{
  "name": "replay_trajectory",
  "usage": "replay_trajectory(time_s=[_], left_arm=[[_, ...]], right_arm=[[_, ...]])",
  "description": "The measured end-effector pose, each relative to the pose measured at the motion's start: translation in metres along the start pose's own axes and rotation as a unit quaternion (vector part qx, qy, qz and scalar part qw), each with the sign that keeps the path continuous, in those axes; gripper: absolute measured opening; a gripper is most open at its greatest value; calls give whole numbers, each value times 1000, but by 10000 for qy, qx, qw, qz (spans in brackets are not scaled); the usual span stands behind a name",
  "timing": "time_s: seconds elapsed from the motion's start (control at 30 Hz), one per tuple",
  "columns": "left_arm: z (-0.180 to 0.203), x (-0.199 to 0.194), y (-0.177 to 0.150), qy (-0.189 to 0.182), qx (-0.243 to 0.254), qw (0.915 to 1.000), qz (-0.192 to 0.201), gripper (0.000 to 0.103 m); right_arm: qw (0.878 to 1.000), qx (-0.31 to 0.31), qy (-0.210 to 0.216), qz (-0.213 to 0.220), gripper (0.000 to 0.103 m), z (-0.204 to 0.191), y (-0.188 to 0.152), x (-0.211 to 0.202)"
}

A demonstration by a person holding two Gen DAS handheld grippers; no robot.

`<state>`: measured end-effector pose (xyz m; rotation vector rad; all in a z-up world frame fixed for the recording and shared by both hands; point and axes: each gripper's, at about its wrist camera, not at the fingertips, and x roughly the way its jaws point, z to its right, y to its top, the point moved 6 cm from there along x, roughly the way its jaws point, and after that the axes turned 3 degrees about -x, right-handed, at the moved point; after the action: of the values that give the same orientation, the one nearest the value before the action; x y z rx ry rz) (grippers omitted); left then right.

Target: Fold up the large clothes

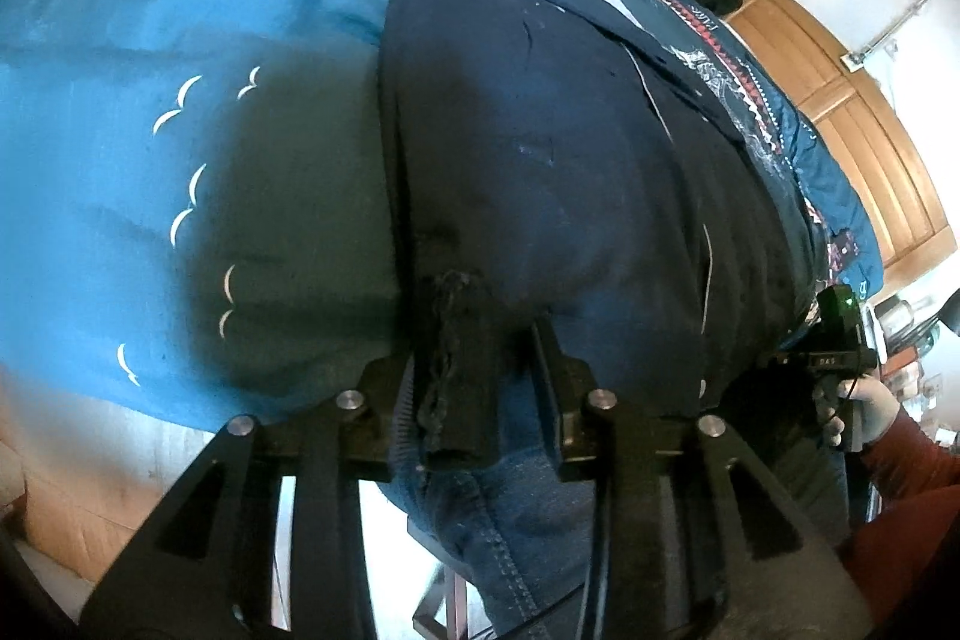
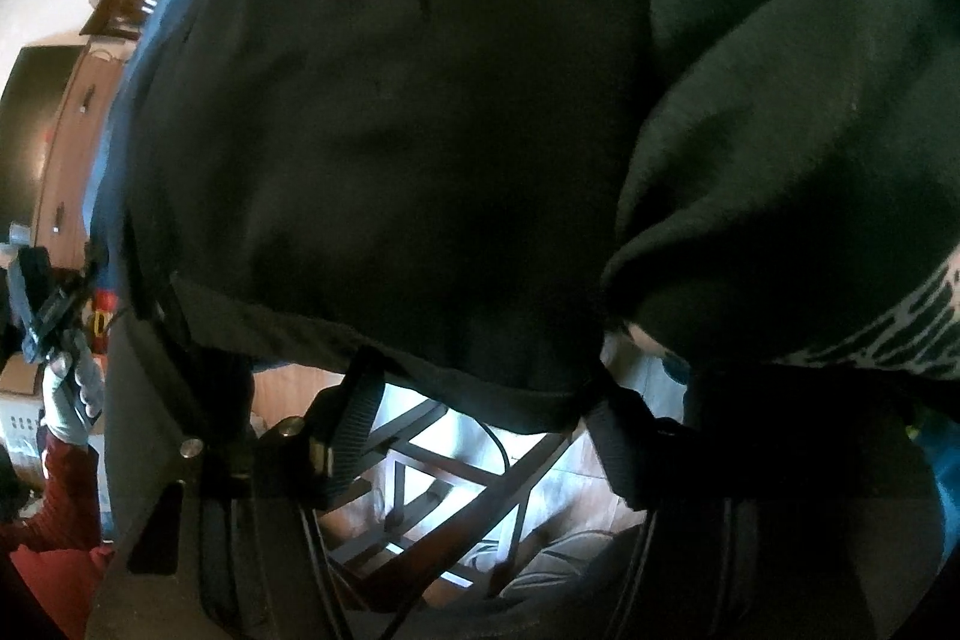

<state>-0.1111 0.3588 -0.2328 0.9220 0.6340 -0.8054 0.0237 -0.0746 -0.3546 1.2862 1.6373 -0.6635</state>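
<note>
The dark navy cloth garment [image 1: 540,148] lies flat on the teal bedspread with white bird print [image 1: 150,40], long axis running straight away from me toward the far edge of the bed. Its near hem hangs at the bed edge, right at both claws.

My left gripper [image 1: 486,388] has a bunched, frayed bit of the hem corner between its fingers. Jaws stand apart around it, and I can't tell whether they pinch it.

My right gripper [image 2: 474,400] sits at the same hem further along. The ribbed left finger [image 2: 351,436] and the right one are wide apart, with the hem edge draped just over the tips, not clamped.

In the left view, the gloved right hand [image 1: 864,406] is near the garment's right edge. Both arms look equally near.

My read: next is to close on the hem and carry it away along the long axis.
</note>
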Motion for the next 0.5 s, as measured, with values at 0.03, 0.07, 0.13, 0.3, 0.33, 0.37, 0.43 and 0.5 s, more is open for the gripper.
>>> replay_trajectory(time_s=[0.03,0.07,0.13,0.3,0.33,0.37,0.43,0.5], left_arm=[[1,-1,0,-18,17,10000,7,24],[0,-2,0,25,35,10000,3,20],[-1,-3,0,58,38,10000,-41,17],[9,-19,6,-121,-21,9999,74,9],[11,-23,8,-212,-61,9997,128,9],[13,-28,12,-357,-137,9991,201,8],[18,-40,22,-748,-342,9958,395,8],[22,-50,32,-1046,-465,9918,563,8]], right_arm=[[10000,-30,-22,1,54,-1,-1,-2],[10000,-47,-46,6,48,-3,-2,-3],[10000,-42,-63,27,31,-4,-5,-8],[9992,0,207,351,19,-20,-17,-40],[9984,55,329,468,19,-23,-19,-50],[9968,119,506,614,18,-26,-19,-62],[9909,268,923,938,18,-31,-19,-85],[9826,408,1288,1272,18,-32,-17,-108]])
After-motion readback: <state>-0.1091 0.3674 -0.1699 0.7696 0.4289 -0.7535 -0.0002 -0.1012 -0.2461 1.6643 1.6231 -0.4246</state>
